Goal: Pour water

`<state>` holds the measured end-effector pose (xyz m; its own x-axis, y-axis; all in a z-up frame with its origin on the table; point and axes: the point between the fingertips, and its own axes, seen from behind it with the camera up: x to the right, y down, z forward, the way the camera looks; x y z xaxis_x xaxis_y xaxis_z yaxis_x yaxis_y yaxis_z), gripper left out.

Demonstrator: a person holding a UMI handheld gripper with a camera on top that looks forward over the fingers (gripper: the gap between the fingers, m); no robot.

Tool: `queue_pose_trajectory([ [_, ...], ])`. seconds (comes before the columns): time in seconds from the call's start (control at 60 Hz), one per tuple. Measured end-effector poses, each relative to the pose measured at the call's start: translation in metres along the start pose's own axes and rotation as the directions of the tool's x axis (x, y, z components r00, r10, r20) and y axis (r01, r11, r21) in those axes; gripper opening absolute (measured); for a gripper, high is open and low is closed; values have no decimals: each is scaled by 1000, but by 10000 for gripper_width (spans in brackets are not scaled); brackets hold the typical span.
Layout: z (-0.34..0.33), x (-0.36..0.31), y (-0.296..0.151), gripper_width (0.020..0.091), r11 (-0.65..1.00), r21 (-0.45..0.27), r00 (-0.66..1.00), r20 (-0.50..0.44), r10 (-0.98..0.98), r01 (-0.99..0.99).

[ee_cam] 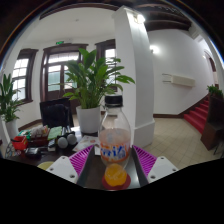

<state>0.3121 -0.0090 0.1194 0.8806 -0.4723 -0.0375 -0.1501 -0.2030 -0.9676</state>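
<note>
A clear plastic bottle (115, 128) with a black cap and an orange and blue label stands upright between my fingers. My gripper (114, 156) is shut on it, the pink pads (84, 158) pressing on its lower sides left and right. The bottle looks held up in the air, with the room behind it. Just under the bottle's base, low between the fingers, is a small round orange thing (116, 175) on a dark surface. I cannot tell what it is.
A cluttered table (40, 140) with dark items stands off to the left. Behind the bottle are a large potted plant (92, 85) and a white pillar (135, 70). Tiled floor (180, 140) stretches to the right, towards red stairs (198, 112).
</note>
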Motion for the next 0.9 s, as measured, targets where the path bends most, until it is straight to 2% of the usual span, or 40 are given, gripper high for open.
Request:
queue_pose_trajectory([
  [0.217, -82, -13, 35, 730, 998, -65, 999, 48, -11, 14],
  [0.533, -198, -84, 35, 729, 991, -94, 970, 230, -74, 98],
  [0.733, -242, -145, 29, 741, 984, -71, 920, 372, -124, 162],
  [0.9, -268, -181, 20, 739, 983, -35, 893, 425, -150, 182],
])
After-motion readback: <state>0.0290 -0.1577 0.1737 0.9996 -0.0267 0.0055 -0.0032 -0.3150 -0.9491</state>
